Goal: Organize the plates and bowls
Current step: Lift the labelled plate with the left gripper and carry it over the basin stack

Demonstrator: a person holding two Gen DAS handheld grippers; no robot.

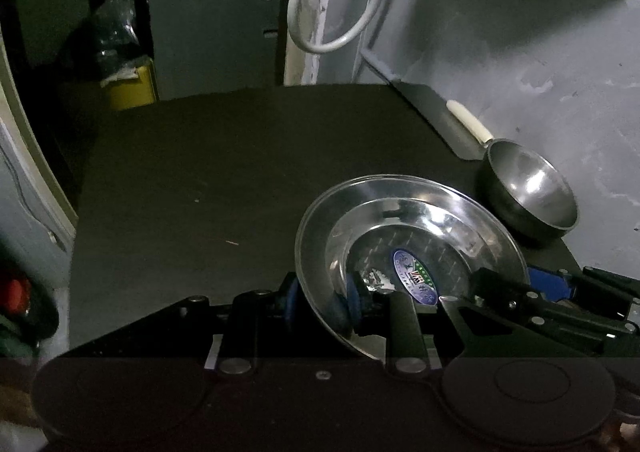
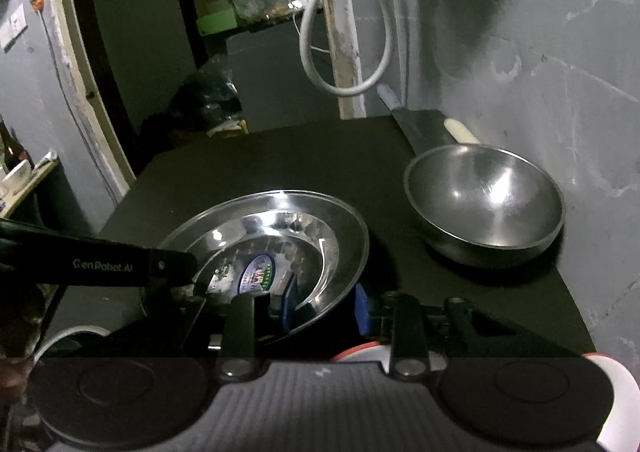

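A shiny steel plate (image 1: 420, 219) with a blue oval sticker sits on the black table (image 1: 220, 171), with what looks like a second plate nested in it. My left gripper (image 1: 324, 302) is shut on the plate's near-left rim, blue pads on either side. My right gripper (image 2: 324, 306) is shut on the same plate (image 2: 288, 219) at its near-right rim; it also shows in the left wrist view (image 1: 560, 292). A steel bowl (image 2: 484, 199) stands empty to the right, near the wall; it also shows in the left wrist view (image 1: 532, 187).
A dark flat board with a cream handle (image 2: 460, 129) lies behind the bowl against the grey wall (image 2: 560, 71). A white cable loop (image 2: 344, 51) hangs at the back. The table's left and far edges drop off to a dark cluttered area.
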